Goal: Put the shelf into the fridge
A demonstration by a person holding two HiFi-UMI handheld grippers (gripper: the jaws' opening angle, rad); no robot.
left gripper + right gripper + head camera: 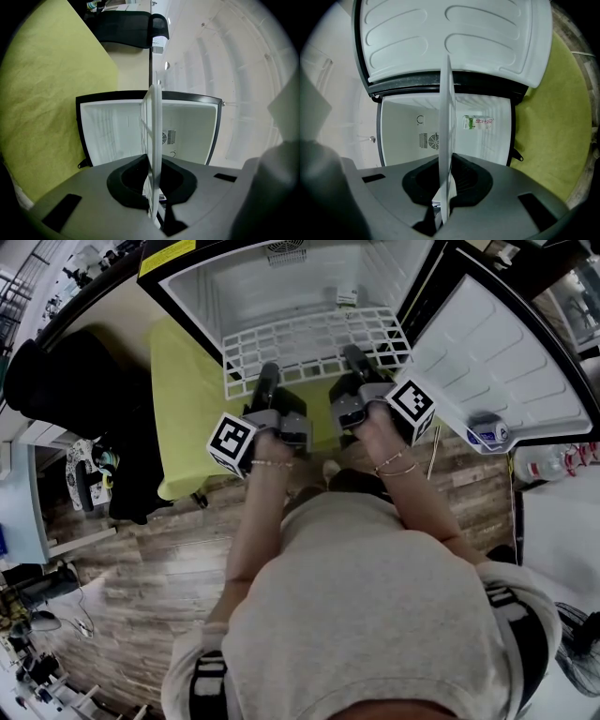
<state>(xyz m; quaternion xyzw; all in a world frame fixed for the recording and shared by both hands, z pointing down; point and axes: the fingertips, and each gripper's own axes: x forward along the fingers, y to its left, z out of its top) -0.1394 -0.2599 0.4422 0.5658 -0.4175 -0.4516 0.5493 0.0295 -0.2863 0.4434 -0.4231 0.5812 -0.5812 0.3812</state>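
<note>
A white wire shelf (314,343) hangs level at the mouth of the small open fridge (281,282), its far part just inside the opening. My left gripper (267,381) is shut on the shelf's near edge at the left, and my right gripper (361,367) is shut on the near edge at the right. In the left gripper view the shelf (153,140) shows edge-on between the jaws, with the fridge cavity (187,131) behind it. The right gripper view shows the shelf (446,154) edge-on too, in front of the white interior (408,140).
The fridge door (497,362) stands open at the right, with a small item (487,432) in its pocket. A small carton (478,123) sits inside at the back. A yellow-green cloth (187,399) lies left of the fridge. Below me is a wooden floor (141,587).
</note>
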